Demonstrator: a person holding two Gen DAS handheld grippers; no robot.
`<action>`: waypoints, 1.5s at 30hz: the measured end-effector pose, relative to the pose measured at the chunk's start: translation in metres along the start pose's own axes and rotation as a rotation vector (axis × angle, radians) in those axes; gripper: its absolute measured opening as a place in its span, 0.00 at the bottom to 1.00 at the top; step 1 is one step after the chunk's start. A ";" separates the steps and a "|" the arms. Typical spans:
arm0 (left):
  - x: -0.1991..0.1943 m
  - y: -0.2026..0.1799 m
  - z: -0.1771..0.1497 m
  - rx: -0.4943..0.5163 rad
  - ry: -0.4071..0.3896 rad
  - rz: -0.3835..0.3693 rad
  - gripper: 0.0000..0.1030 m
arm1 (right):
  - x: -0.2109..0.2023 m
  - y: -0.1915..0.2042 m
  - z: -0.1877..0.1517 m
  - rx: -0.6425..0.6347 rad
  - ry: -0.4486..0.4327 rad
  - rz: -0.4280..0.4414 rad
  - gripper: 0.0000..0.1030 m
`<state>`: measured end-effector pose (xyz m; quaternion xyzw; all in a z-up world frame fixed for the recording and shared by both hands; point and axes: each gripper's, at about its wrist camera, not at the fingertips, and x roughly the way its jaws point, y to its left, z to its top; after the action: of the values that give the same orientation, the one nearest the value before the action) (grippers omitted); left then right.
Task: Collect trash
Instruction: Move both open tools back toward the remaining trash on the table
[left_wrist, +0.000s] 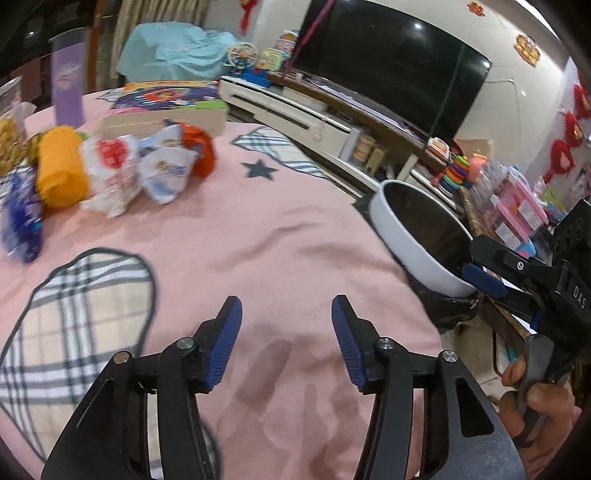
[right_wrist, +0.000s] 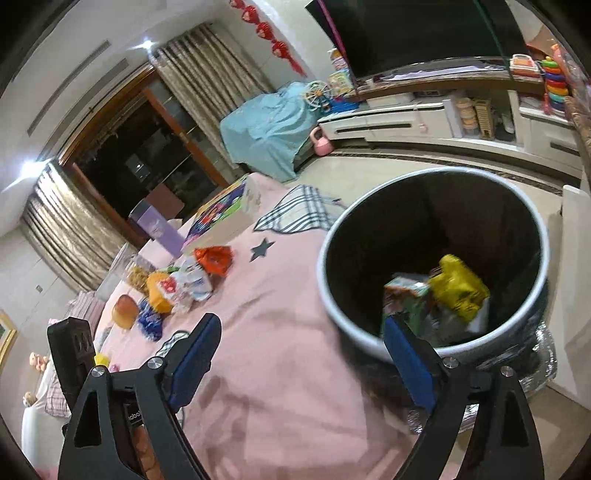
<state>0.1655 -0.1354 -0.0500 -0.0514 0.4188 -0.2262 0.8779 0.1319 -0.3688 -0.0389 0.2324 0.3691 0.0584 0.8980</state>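
A white trash bin (right_wrist: 343, 314) with a black liner stands at the table's right edge; a yellow wrapper (right_wrist: 458, 288) and a green packet (right_wrist: 406, 295) lie inside it. It also shows in the left wrist view (left_wrist: 402, 236). A pile of crumpled wrappers (left_wrist: 122, 173) lies on the pink tablecloth (left_wrist: 258, 236) at the far left, also seen in the right wrist view (right_wrist: 184, 284). My left gripper (left_wrist: 286, 321) is open and empty above the cloth. My right gripper (right_wrist: 299, 332) is open and empty at the bin's near rim, and shows in the left wrist view (left_wrist: 480, 277).
A purple tumbler (left_wrist: 68, 81) and a colourful box (left_wrist: 166, 107) stand behind the wrappers. A bread bun (right_wrist: 125, 310) lies on the table's left. A TV (left_wrist: 395, 59) on a white cabinet (left_wrist: 295, 114) and toys (left_wrist: 509, 206) stand beyond the table.
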 end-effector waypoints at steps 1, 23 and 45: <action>-0.003 0.005 -0.002 -0.007 -0.005 0.009 0.55 | 0.002 0.004 -0.002 -0.002 0.005 0.005 0.89; -0.052 0.108 -0.036 -0.228 -0.073 0.177 0.79 | 0.067 0.081 -0.040 -0.088 0.103 0.073 0.91; -0.051 0.156 -0.020 -0.285 -0.081 0.242 0.82 | 0.119 0.113 -0.030 -0.121 0.126 0.061 0.88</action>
<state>0.1783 0.0284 -0.0705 -0.1335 0.4143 -0.0551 0.8986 0.2042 -0.2247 -0.0806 0.1845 0.4132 0.1223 0.8833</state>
